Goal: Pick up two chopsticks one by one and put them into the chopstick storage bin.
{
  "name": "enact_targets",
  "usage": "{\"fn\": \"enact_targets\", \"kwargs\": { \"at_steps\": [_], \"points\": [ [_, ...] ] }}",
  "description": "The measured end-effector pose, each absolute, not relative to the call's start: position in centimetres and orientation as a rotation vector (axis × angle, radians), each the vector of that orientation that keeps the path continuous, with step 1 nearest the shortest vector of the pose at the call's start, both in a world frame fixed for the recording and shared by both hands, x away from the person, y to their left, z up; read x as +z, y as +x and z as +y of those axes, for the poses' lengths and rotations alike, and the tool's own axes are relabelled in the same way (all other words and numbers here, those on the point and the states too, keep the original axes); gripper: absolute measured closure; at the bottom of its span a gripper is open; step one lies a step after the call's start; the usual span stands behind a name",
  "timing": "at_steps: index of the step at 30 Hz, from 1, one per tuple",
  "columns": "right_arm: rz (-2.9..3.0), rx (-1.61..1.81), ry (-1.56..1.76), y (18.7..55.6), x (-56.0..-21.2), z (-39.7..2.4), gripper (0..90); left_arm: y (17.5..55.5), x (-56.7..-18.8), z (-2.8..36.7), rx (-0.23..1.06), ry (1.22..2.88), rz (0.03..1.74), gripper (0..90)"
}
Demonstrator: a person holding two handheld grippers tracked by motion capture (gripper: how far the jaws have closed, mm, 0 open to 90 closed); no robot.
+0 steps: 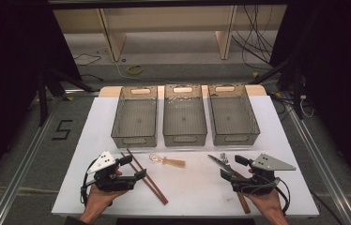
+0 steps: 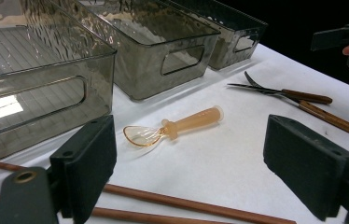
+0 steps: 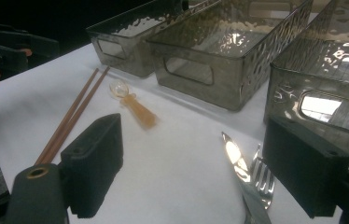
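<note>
A pair of brown chopsticks (image 1: pixel 145 176) lies diagonally on the white table (image 1: pixel 192 185) beside my left gripper (image 1: pixel 134 167), which is open with nothing between its jaws. An orange translucent spoon (image 1: pixel 166 161) rests mid-table. A knife and fork (image 1: pixel 220 161) with wooden handles lie under my right gripper (image 1: pixel 232 167), also open and holding nothing. In the left gripper view the chopsticks (image 2: pixel 186 203) pass below the open gripper (image 2: pixel 196 172), and the spoon (image 2: pixel 177 127) lies ahead. In the right gripper view the knife (image 3: pixel 238 163) and fork (image 3: pixel 262 177) lie between the spread jaws.
Three translucent grey bins stand in a row behind the cutlery: left (image 1: pixel 133 139), middle (image 1: pixel 185 139) and right (image 1: pixel 235 139), each with nothing inside. The table edge runs close to the person's hands. Cables and shelf legs lie on the floor beyond.
</note>
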State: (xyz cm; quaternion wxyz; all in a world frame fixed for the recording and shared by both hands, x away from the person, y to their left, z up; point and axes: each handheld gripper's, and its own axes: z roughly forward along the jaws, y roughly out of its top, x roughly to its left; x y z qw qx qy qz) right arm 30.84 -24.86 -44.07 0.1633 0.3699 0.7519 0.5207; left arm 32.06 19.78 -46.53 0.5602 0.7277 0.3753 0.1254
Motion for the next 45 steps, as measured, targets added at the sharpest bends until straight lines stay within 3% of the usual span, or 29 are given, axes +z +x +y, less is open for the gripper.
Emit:
{"fn": "enact_targets", "kwargs": {
  "at_steps": [22, 31, 37, 45],
  "points": [
    [2.221, 1.430, 1.023, 31.0, -44.1, -24.0, 23.1, 32.3, -46.5, 19.8, 0.285, 1.754, 0.876, 16.8],
    [2.241, 1.421, 1.025, 31.1, -44.2, -23.9, 23.3, 33.1, -45.3, 18.8, 0.287, 2.012, 0.774, 17.9],
    [2.253, 1.414, 1.029, 31.2, -44.3, -23.9, 23.6, 34.6, -44.3, 18.0, 0.227, 2.235, 0.670, 19.1],
    [2.259, 1.416, 1.039, 31.3, -44.4, -24.1, 23.8, 36.0, -44.2, 17.2, 0.183, 2.414, 0.541, 22.4]
  ]
}}
